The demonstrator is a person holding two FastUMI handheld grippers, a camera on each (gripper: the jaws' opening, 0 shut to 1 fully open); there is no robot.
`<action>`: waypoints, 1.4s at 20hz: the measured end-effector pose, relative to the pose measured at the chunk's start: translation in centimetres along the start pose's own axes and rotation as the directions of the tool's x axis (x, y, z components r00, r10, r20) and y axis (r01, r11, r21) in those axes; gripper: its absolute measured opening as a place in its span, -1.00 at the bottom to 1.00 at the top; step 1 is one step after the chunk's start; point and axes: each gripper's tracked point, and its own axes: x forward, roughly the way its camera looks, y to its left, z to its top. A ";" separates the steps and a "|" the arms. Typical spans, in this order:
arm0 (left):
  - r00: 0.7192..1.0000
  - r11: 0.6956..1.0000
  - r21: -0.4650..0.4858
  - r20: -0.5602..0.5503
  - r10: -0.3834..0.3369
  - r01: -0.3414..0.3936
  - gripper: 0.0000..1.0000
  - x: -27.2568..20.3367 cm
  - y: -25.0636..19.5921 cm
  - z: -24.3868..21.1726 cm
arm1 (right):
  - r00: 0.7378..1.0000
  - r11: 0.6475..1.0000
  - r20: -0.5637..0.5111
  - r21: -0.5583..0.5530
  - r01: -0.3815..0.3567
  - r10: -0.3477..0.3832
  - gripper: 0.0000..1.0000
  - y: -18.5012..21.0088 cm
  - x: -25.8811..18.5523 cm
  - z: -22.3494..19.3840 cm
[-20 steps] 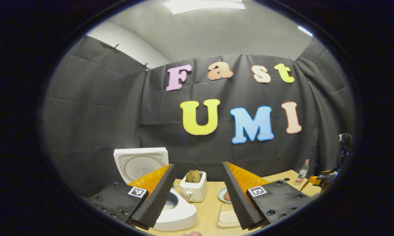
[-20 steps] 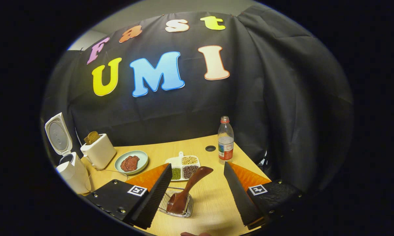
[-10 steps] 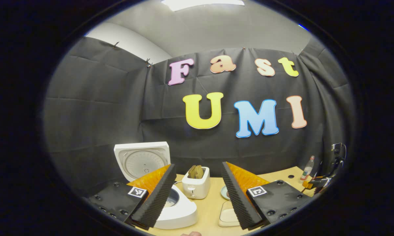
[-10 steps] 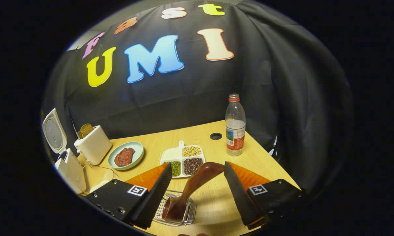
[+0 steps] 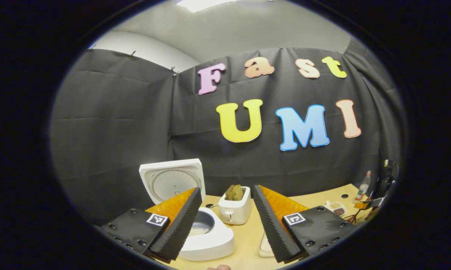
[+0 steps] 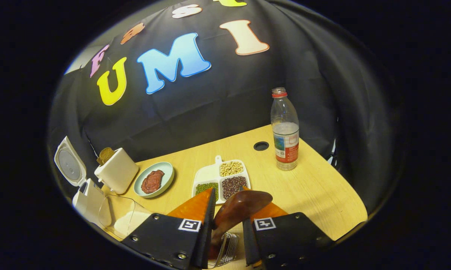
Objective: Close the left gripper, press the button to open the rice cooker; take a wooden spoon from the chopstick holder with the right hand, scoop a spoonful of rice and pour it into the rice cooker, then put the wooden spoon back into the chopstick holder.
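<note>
- Right hand-held gripper [image 6: 227, 234]: held low over the near worktop edge, its jaws narrowed onto the handle of the wooden spoon [image 6: 240, 210], a pad on either side. The spoon's lower end stands in the wire holder [image 6: 227, 249].
- Left hand-held gripper [image 5: 225, 225]: level, jaws wide and holding nothing; the cooker [image 5: 206, 240] sits just beyond its left finger, lid [image 5: 172, 180] upright.
- Change: half a second ago the right jaws stood wide about the spoon — they have since drawn in on it. The left view has swung slightly, with the cooker's pot showing more fully.
- Worktop [image 6: 315, 187]: pale wood, carrying a toaster [image 6: 116, 174], a plate [image 6: 154, 180], a divided dish [image 6: 221, 179] of beans and rice, and a bottle [image 6: 284, 131]. Black cloth walls the booth.
</note>
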 end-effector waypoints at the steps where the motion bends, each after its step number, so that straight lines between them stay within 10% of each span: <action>1: 1.000 1.000 0.010 0.003 -0.005 0.005 0.92 -0.1 -0.3 0.0 | 1.000 0.999 -0.015 0.034 -0.019 0.020 -0.39 0.5 0.0 -0.1; 6: 0.998 0.998 0.022 0.035 -0.055 0.054 0.87 -0.3 -0.9 0.9 | 0.999 0.999 0.008 -0.004 -0.046 0.046 -0.73 3.7 -2.0 0.5; 17: 0.978 0.977 -0.068 0.053 -0.201 0.204 0.88 0.9 2.3 -1.2 | 0.972 0.995 0.218 -0.054 -0.081 0.091 -0.74 14.5 -11.5 8.8; 28: 0.969 0.965 -0.103 0.081 -0.235 0.243 0.82 0.7 8.7 -2.4 | 0.965 0.963 0.162 -0.209 -0.173 0.208 -0.73 28.2 -7.0 2.9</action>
